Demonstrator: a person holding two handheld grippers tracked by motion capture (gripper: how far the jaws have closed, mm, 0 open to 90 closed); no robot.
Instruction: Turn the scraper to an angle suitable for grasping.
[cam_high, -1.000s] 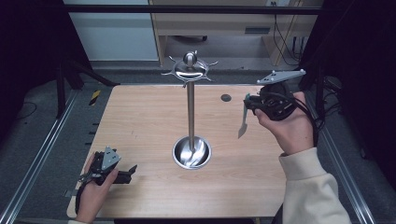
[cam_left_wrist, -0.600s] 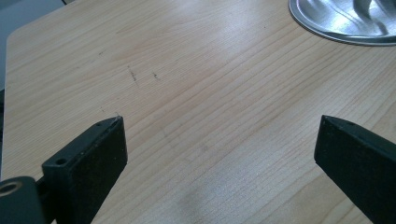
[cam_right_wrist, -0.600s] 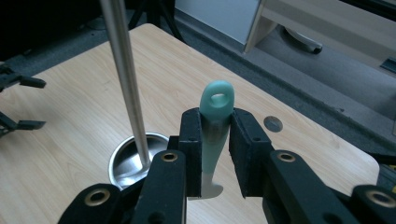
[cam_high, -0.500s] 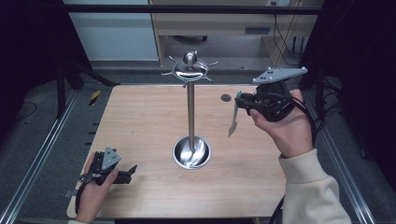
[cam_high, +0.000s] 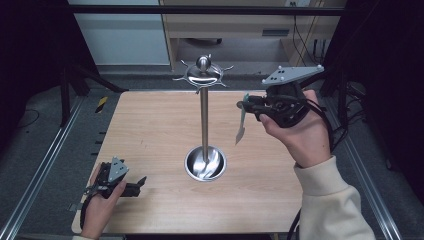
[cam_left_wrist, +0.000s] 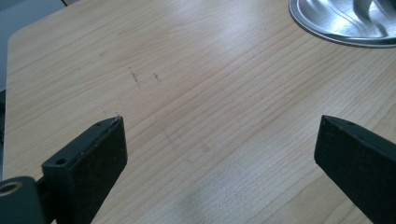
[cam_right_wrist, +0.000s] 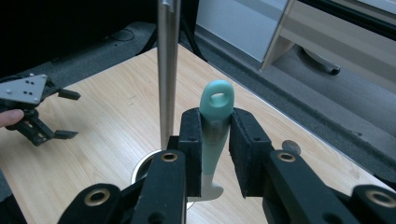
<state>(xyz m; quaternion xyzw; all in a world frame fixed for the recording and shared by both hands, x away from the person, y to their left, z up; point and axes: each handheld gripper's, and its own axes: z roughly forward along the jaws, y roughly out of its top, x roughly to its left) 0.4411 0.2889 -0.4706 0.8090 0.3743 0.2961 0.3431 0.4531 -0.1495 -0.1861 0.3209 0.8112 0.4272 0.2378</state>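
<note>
Mint-green handle pinched between right gripper (cam_right_wrist: 214, 154) pads, holed end up; utensil (cam_high: 241, 125) hanging blade-down above the table (cam_high: 150, 130), at about 3 o'clock from the pole (cam_high: 204, 120). No writing legible. Right hand (cam_high: 300, 132) raised, wrist bent, grey plate on top. Left gripper (cam_high: 137, 184) low at 7 o'clock near the table edge, jaws spread wide over bare wood, gripping nothing. Steel stand: round dished base (cam_high: 205, 163) mid-table, contents unclear; hooked ring on top.
</note>
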